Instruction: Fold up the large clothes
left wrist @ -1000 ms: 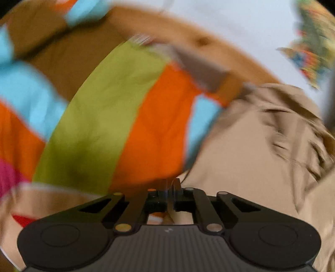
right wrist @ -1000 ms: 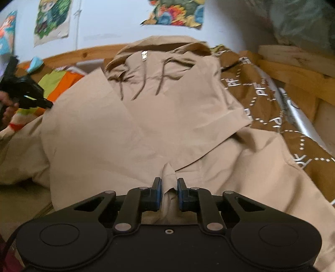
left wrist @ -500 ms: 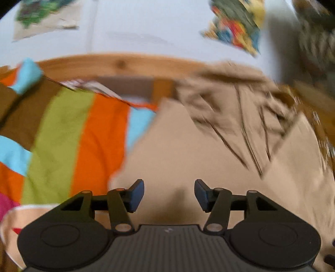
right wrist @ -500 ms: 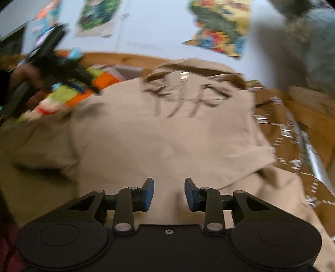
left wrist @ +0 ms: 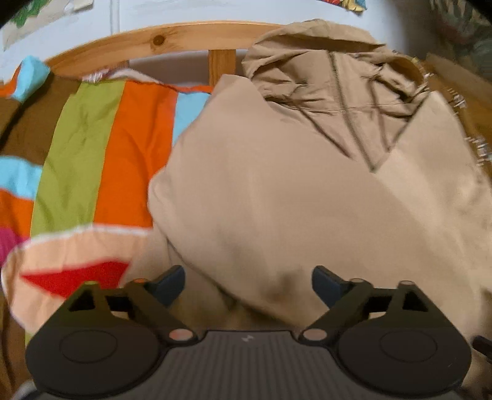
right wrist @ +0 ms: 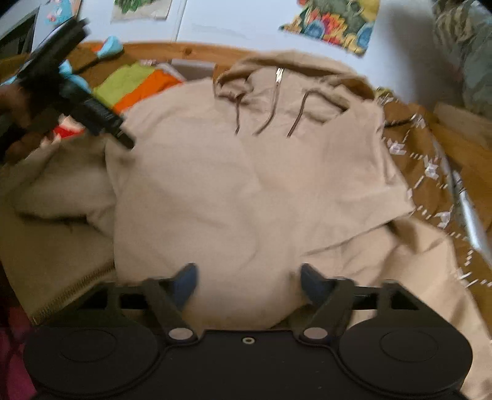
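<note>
A large beige hooded jacket (left wrist: pixel 292 190) (right wrist: pixel 246 184) lies spread on the bed, hood and dark drawstrings (right wrist: pixel 270 114) toward the wooden headboard, with both side panels folded over its middle. My left gripper (left wrist: pixel 247 284) hovers open just above the jacket's left fold, nothing between its fingers. My right gripper (right wrist: pixel 249 281) is open too, over the jacket's lower middle. In the right wrist view the left gripper (right wrist: pixel 80 101) shows at the upper left, held by a hand, its tip at the jacket's left edge.
A striped blanket (left wrist: pixel 101 147) in green, orange, blue and brown lies left of the jacket. A brown patterned cover (right wrist: pixel 430 160) lies to its right. The wooden headboard rail (left wrist: pixel 160 38) runs behind, under a white wall with posters (right wrist: pixel 335 21).
A second ago both grippers were shut on beige fabric. Both have let go and opened wide, and the left one has swung right to face the jacket.
</note>
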